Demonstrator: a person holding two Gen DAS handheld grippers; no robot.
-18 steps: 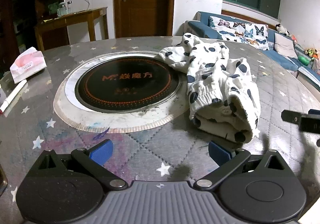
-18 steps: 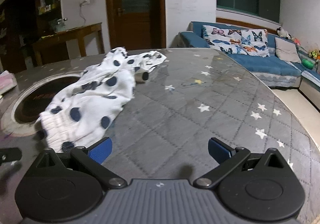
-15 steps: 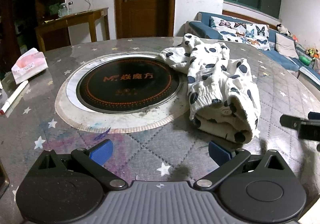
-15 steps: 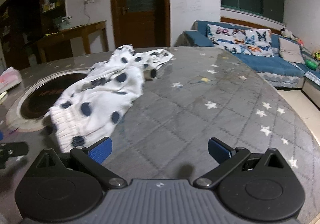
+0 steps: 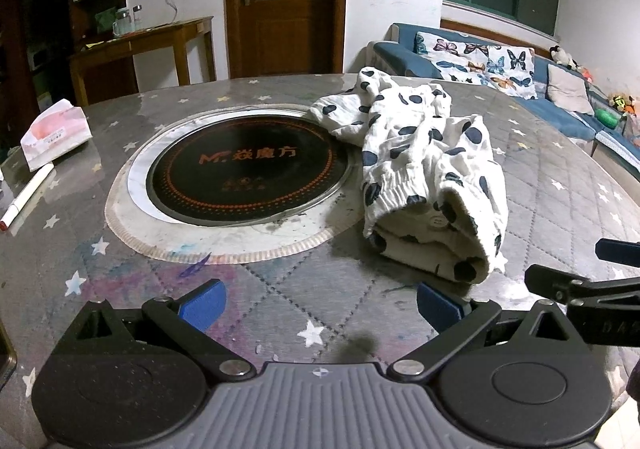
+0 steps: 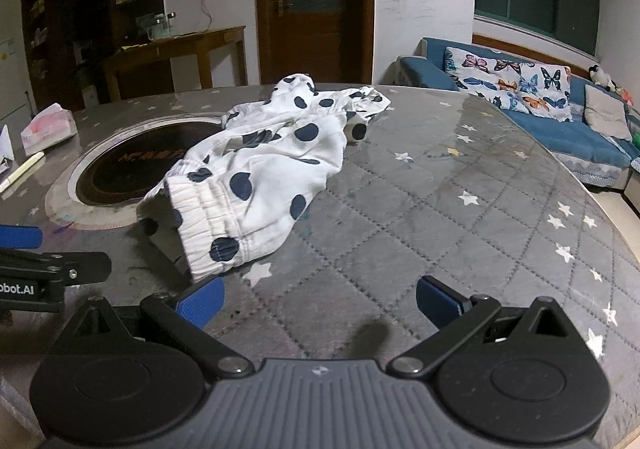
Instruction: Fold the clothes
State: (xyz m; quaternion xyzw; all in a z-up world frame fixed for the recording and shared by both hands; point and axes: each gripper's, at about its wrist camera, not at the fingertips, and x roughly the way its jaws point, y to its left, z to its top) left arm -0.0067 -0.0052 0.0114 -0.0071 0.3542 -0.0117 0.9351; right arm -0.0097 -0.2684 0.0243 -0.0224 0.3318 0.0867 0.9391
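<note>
A crumpled white cotton garment with dark navy spots (image 5: 428, 173), seemingly small trousers with a ribbed elastic waistband, lies bunched on a round table covered in grey quilted cloth with white stars (image 5: 280, 289). Its far end overlaps the rim of a round black induction hob (image 5: 244, 173) set into the table's middle; its waistband end faces the viewer. The left gripper (image 5: 320, 303), with blue-padded fingers (image 5: 202, 303), hovers low over bare tablecloth just short of the waistband, jaws spread wide and holding nothing. The right gripper (image 6: 318, 301) hovers just beside the garment's near right corner, its blue pads (image 6: 438, 301) equally wide apart and empty. Each gripper appears at the edge of the other's view, so the two sit side by side. A pink tissue pack (image 5: 54, 133) and a white marker pen (image 5: 26, 199) rest well apart at the table's left. Judging from this, folding has not begun: this looks like the approach to a first grasp. The next move likely calls for each gripper to pinch one corner of the waistband, lift, and spread the garment flat on open tablecloth, clear of the hob.
</note>
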